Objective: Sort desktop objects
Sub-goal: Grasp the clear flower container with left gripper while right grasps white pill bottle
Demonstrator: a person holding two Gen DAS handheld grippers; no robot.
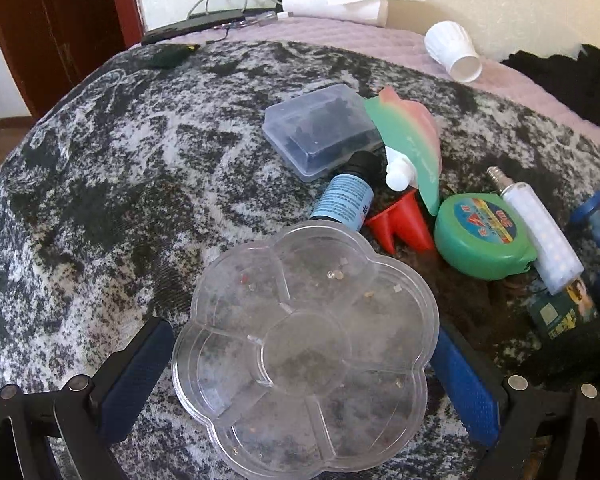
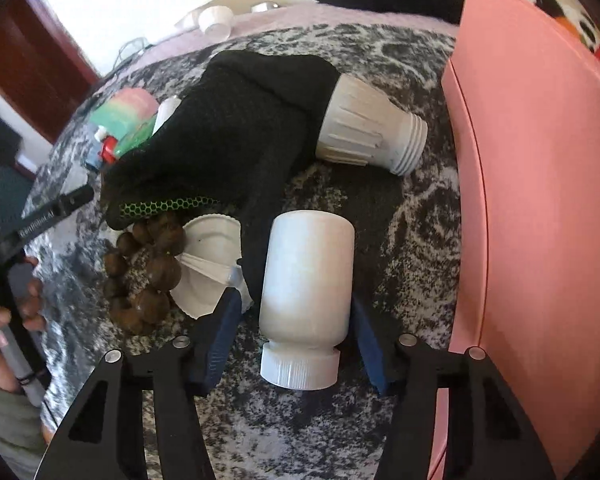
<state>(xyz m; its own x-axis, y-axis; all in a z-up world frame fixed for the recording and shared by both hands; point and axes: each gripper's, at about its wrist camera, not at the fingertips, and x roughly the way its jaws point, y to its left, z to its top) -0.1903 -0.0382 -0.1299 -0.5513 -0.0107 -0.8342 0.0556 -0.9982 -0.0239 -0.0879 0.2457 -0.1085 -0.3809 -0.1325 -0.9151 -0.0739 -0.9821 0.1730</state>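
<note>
White bottle (image 2: 306, 280) hides one hand-held gripper (image 2: 296, 328) pad's contact.

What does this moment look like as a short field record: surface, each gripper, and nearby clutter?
surface: grey-and-white mottled cloth
left gripper: jaws around the clear flower-shaped tray; contact unclear
right gripper: straddles the white bottle lying on its side, cap toward the camera; left pad apart from it
beside bottle: black glove, brown bead string
beyond tray: clear plastic box, green tape measure, red cones
right edge: pink panel
</note>
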